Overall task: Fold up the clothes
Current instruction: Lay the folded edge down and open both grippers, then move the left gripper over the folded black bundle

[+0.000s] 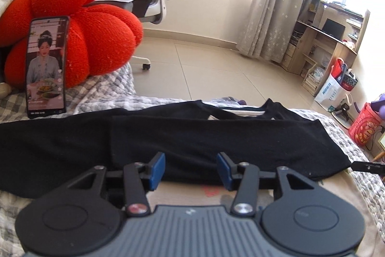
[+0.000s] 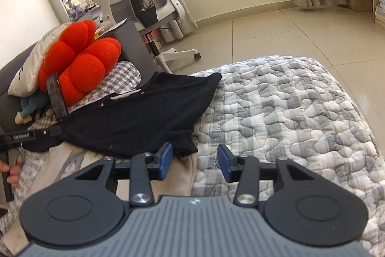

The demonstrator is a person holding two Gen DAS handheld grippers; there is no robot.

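Left wrist view, from left to right: a phone props against a red cushion; a black garment lies flat on the quilted bedspread, its long axis running across the frame, with one folded layer over another. The left gripper stands just short of the garment's near hem, jaws parted, nothing between the blue pads.

Right wrist view, from left to right: the tip of the left gripper meets the cloth's near edge; the black garment extends up and away to the left; the right gripper sits at the garment's near corner, jaws likewise parted and empty.

Judgement: each gripper faces one end of the near hem, so the next fold probably carries that hem away, across the short axis.
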